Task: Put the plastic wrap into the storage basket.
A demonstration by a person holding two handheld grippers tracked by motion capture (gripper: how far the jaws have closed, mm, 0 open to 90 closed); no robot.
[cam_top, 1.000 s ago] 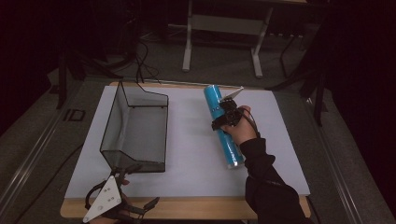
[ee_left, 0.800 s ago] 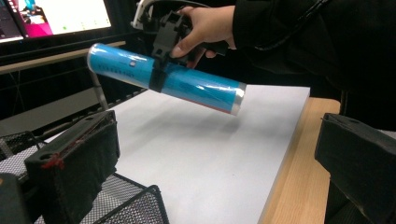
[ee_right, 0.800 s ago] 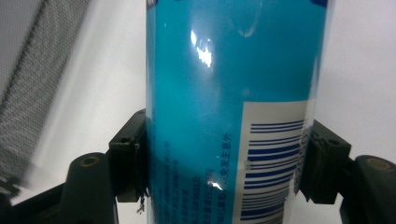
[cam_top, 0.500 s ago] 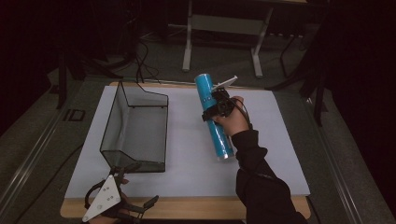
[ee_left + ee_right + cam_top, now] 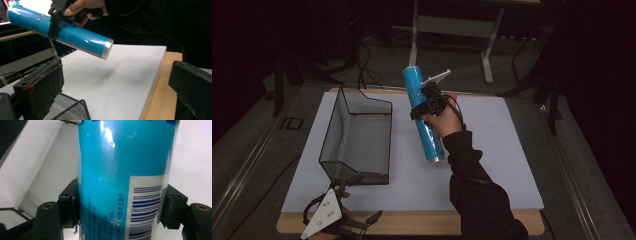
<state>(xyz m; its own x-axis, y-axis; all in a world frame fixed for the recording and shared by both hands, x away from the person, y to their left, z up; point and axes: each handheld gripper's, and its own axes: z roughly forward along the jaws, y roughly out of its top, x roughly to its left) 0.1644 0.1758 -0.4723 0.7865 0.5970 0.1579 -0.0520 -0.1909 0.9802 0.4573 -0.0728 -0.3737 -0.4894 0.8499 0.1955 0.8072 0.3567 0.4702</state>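
high view: blue tube point(image 5: 422, 116) tilted, long axis running near-to-far.

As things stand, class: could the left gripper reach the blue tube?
Probably not without moving: the left gripper sits open at the table's near edge, while the blue tube is lifted off the white mat, clamped in the right gripper.

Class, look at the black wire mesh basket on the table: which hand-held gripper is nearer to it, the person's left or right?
Left. The left hand-held gripper sits just beside the mesh basket at its near corner, jaws open. The right hand-held gripper is farther off, clamped on the blue tube above the white mat.
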